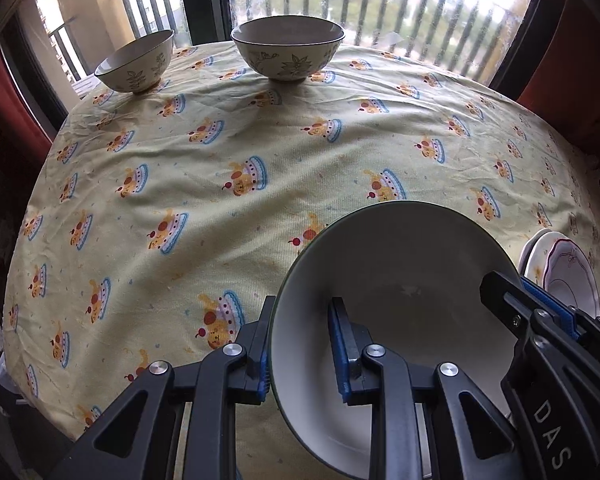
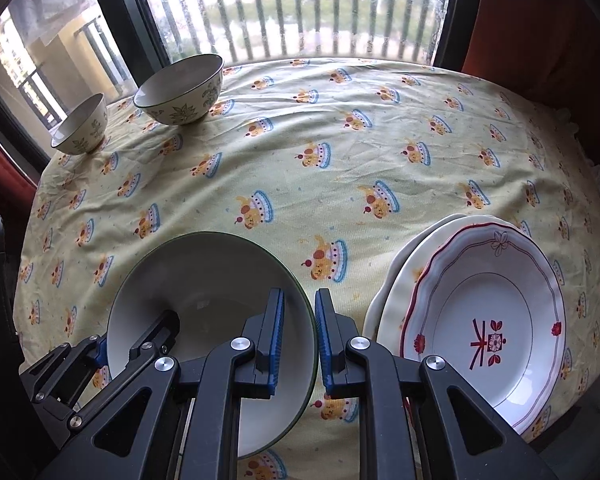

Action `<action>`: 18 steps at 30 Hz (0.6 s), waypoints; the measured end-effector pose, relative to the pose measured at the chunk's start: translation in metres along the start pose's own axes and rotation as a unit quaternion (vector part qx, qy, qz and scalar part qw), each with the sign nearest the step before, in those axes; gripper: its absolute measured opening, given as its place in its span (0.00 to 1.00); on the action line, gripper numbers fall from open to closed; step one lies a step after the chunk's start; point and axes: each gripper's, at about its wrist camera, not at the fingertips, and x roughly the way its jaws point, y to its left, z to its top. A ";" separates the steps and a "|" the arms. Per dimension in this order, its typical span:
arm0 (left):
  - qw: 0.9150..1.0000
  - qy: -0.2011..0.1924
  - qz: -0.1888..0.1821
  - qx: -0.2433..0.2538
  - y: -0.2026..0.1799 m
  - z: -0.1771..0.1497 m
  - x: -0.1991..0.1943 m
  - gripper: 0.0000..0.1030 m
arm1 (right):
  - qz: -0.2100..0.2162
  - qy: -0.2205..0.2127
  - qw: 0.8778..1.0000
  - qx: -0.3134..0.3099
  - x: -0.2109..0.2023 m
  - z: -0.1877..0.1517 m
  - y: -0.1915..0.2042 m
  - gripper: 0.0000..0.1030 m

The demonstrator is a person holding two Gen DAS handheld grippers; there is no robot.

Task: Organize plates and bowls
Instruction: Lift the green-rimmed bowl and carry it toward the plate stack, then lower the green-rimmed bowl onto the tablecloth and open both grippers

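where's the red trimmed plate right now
The white scalloped plate with red trim lies at the table's near right in the right wrist view, on top of a cream plate, right of the large green-rimmed bowl.

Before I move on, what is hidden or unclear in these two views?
- Near rim of the big bowl: both views, covered by gripper frames.
- Lower plate under the red-trimmed plate: right wrist view, mostly covered.
- Plates in left wrist view: blocked by the right gripper.
- Whether the left gripper pinches the rim or only straddles it: unclear.
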 end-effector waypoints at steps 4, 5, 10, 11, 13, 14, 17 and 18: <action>1.000 -0.010 0.010 -0.012 -0.002 -0.006 -0.002 0.22 | 0.007 -0.009 1.000 -0.021 0.002 -0.005 -0.001 0.19; 1.000 -0.010 0.010 -0.014 -0.002 -0.007 -0.002 0.26 | 0.009 -0.010 1.000 -0.025 0.002 -0.006 -0.001 0.19; 1.000 -0.010 0.012 -0.017 -0.005 -0.010 -0.005 0.43 | 0.026 -0.004 0.999 -0.034 0.002 -0.007 -0.002 0.24; 1.000 -0.010 0.014 -0.018 -0.005 -0.010 -0.006 0.52 | 0.028 -0.002 0.999 -0.045 0.002 -0.007 -0.001 0.30; 0.999 -0.018 0.012 -0.029 -0.002 -0.013 -0.012 0.62 | 0.027 -0.008 0.998 -0.059 -0.001 -0.007 0.001 0.54; 0.999 -0.021 0.011 -0.034 -0.001 -0.013 -0.015 0.66 | 0.025 -0.018 0.998 -0.059 -0.005 -0.008 0.001 0.65; 0.999 -0.031 0.015 -0.041 0.001 -0.016 -0.023 0.75 | 0.034 -0.027 0.997 -0.070 -0.012 -0.006 0.003 0.72; 0.998 -0.035 0.018 -0.042 0.002 -0.016 -0.026 0.76 | 0.038 -0.027 0.996 -0.071 -0.013 -0.006 0.004 0.72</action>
